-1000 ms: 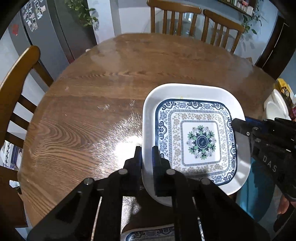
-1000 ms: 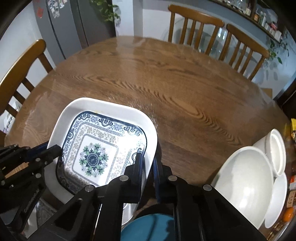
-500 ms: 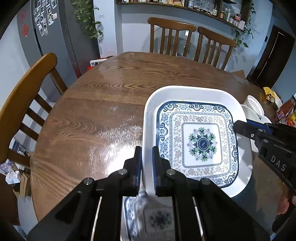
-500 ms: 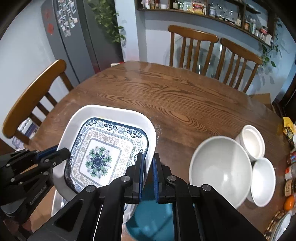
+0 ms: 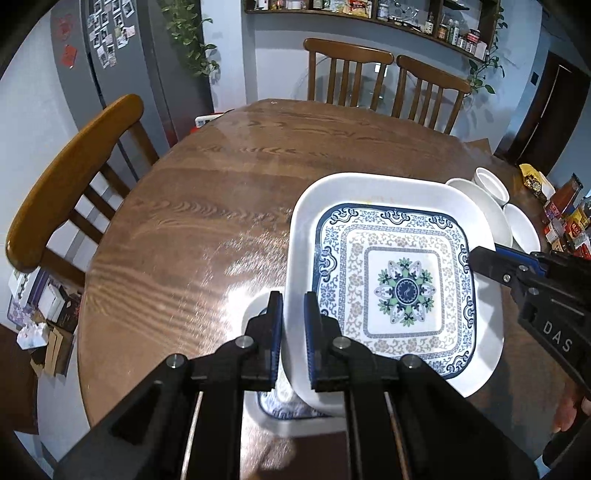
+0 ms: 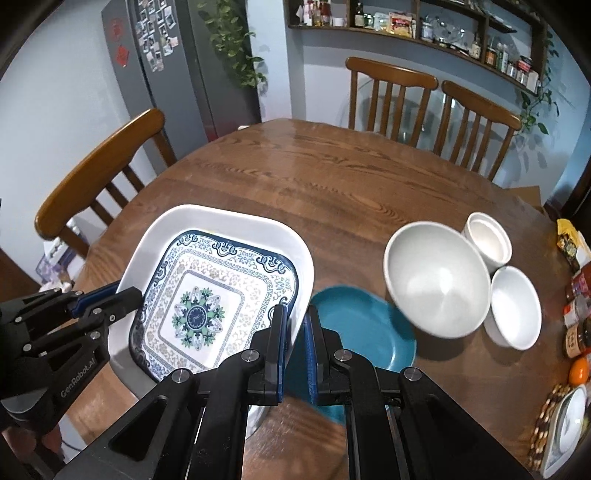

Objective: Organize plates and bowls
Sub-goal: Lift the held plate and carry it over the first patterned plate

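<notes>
A home dining room: round wooden table (image 6: 332, 192), chairs (image 6: 391, 99), photo-covered fridge (image 6: 155, 55), pantry shelf (image 6: 406, 29).

A round wooden bench (image 5: 229, 206) stood among wooden chairs (image 6: 99, 173), two of them at its far side. Behind rose pale blue walls (image 5: 33, 96), a grey fridge (image 6: 166, 70) (photos stuck on it), trailing plants (image 6: 232, 40) and a cluttered wall shelf (image 6: 413, 26).

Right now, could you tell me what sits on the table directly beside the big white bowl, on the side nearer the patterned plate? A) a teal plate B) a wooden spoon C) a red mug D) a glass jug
A: a teal plate lies flat beside the big white bowl.
</notes>
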Action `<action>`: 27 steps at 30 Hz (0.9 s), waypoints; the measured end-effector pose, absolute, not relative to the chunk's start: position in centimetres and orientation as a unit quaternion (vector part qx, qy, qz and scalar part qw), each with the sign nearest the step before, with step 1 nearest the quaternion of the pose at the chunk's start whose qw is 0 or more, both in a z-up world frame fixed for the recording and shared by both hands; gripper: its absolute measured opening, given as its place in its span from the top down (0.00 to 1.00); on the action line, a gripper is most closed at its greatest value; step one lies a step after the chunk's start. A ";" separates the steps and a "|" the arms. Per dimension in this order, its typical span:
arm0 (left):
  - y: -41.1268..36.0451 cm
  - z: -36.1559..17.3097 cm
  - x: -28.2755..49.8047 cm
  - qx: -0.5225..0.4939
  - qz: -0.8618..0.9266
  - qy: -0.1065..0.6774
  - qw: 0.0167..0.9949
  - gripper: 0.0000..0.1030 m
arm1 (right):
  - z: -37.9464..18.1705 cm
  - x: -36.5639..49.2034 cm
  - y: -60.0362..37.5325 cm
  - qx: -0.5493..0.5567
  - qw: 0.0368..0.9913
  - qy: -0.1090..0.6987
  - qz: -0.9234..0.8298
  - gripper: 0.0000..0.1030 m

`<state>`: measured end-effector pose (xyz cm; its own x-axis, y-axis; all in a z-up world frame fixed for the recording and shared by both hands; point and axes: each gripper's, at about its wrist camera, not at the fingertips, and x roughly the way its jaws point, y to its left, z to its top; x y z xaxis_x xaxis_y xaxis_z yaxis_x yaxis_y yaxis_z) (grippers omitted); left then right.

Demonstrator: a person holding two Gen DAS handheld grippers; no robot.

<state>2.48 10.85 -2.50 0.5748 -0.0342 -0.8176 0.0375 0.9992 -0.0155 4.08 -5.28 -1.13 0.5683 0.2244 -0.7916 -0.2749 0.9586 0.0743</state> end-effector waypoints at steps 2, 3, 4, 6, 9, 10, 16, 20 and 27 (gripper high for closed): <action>11.2 -2.7 1.8 -0.001 -0.013 0.464 0.886 0.91 | -1.2 3.7 -4.9 -0.031 0.883 0.444 0.147 0.89; 11.3 -2.8 1.5 -0.002 -0.010 0.465 0.885 0.91 | -1.3 3.5 -4.8 -0.031 0.883 0.445 0.149 0.89; 11.6 -2.9 1.2 -0.004 -0.006 0.466 0.885 0.91 | -1.3 3.4 -4.5 -0.033 0.881 0.446 0.153 0.89; 12.1 -3.2 0.7 -0.006 0.002 0.470 0.883 0.91 | -1.7 2.8 -4.1 -0.034 0.879 0.448 0.159 0.89; 12.6 -3.8 0.1 -0.009 0.013 0.476 0.880 0.91 | -2.4 2.5 -3.2 -0.040 0.873 0.455 0.169 0.89; 12.8 -4.1 -0.1 -0.010 0.017 0.479 0.878 0.91 | -2.6 2.3 -3.0 -0.041 0.872 0.457 0.172 0.89; 13.8 -6.5 -0.5 -0.017 0.034 0.500 0.865 0.91 | -4.7 2.6 -1.5 -0.051 0.856 0.479 0.188 0.89; 14.1 -8.2 -0.2 -0.020 0.036 0.518 0.855 0.91 | -6.5 3.1 -1.1 -0.055 0.844 0.500 0.187 0.89; 14.0 -9.8 0.4 -0.017 0.037 0.533 0.845 0.91 | -8.1 3.7 -0.6 -0.061 0.834 0.518 0.180 0.89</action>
<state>0.36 14.03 -9.85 0.4283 0.0444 -0.9025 -0.0816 0.9966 0.0103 3.69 -0.62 -8.10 0.3979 0.2373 -0.8862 -0.3636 0.9276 0.0851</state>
